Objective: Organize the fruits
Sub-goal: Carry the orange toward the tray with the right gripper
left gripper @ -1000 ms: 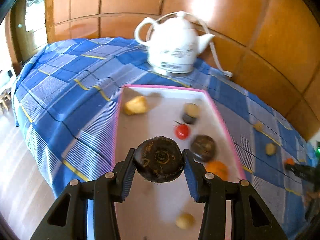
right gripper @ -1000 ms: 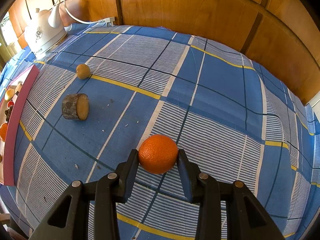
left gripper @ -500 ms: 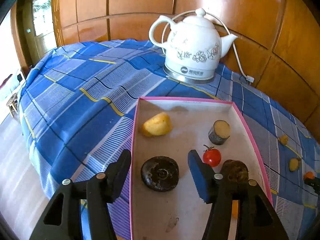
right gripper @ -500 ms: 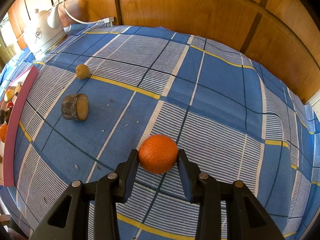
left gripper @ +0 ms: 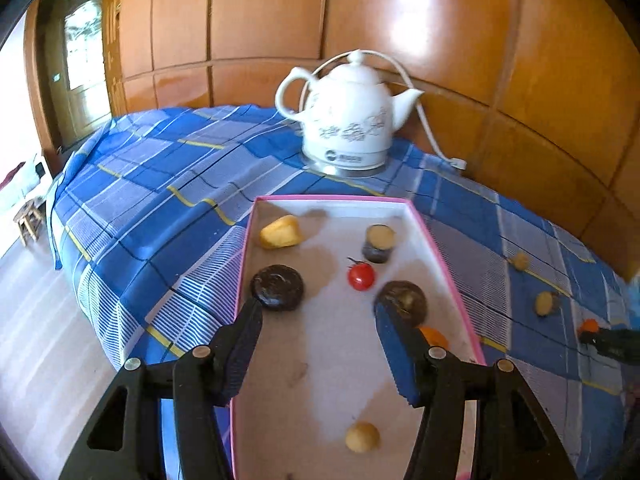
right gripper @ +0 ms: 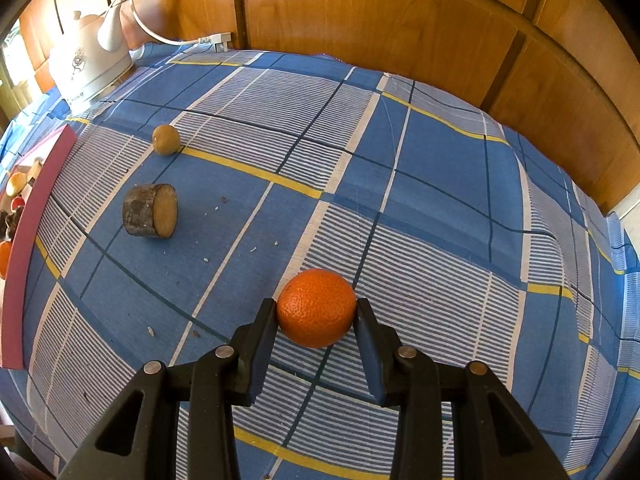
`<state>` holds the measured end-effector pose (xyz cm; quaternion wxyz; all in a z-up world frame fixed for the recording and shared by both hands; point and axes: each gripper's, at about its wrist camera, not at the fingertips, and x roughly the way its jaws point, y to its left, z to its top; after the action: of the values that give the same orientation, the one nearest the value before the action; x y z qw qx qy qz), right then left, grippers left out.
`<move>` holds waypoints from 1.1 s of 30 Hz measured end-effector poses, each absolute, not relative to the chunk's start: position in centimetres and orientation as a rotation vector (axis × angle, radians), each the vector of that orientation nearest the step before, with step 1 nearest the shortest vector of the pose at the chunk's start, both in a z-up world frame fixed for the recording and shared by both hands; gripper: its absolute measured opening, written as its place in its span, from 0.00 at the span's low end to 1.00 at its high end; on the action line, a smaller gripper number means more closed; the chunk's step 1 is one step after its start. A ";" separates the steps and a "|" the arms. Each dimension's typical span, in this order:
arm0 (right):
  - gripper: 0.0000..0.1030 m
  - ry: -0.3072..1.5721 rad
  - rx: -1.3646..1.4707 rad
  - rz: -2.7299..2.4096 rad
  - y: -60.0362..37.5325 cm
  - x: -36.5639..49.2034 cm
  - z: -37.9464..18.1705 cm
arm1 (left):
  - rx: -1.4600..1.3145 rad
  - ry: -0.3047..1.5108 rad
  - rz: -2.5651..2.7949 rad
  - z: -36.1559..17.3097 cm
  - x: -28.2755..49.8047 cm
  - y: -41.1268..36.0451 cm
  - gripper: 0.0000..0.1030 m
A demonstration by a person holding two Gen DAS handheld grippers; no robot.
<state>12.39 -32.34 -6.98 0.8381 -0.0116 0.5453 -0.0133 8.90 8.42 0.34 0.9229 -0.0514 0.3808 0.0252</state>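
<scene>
A: Item, right gripper [right gripper: 316,312]?
B: Clamped on the round orange tangerine [right gripper: 316,307], low over the blue checked tablecloth [right gripper: 420,184], likely bound for the pink-rimmed white tray [left gripper: 448,256].
A: Left gripper [left gripper: 318,322]?
B: Jaws apart, empty, above the tray; dark round flat fruit [left gripper: 277,287] lay at its left edge.

You see a cloth [right gripper: 400,208] checked in blue and white stripes, crossed by yellow and dark lines. Your tray [left gripper: 448,256] has a pink rim and a white floor. In it lie a yellow fruit [left gripper: 280,232], a red tomato [left gripper: 361,276] and two dark brown discs [left gripper: 277,287]. The kettle [left gripper: 348,120] is white with a grey floral print. Your right gripper [right gripper: 316,312], black, frames a bright orange [right gripper: 316,307]. The wall panels [right gripper: 400,20] are orange-brown wood.
</scene>
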 end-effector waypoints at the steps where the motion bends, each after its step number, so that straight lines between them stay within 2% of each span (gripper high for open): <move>1: 0.38 1.153 -0.024 -0.028 -32.3 12.4 -7.0 | -0.102 0.777 0.045 0.5 8.5 8.2 0.58; 33: 0.38 1.150 -0.041 -0.030 -32.2 12.3 -6.8 | -0.083 0.771 0.035 1.1 4.8 7.6 0.58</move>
<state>12.33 -32.15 -6.80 0.8389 -0.0196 0.5437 -0.0143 4.80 7.59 1.06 0.9255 -0.0404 0.3761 0.0172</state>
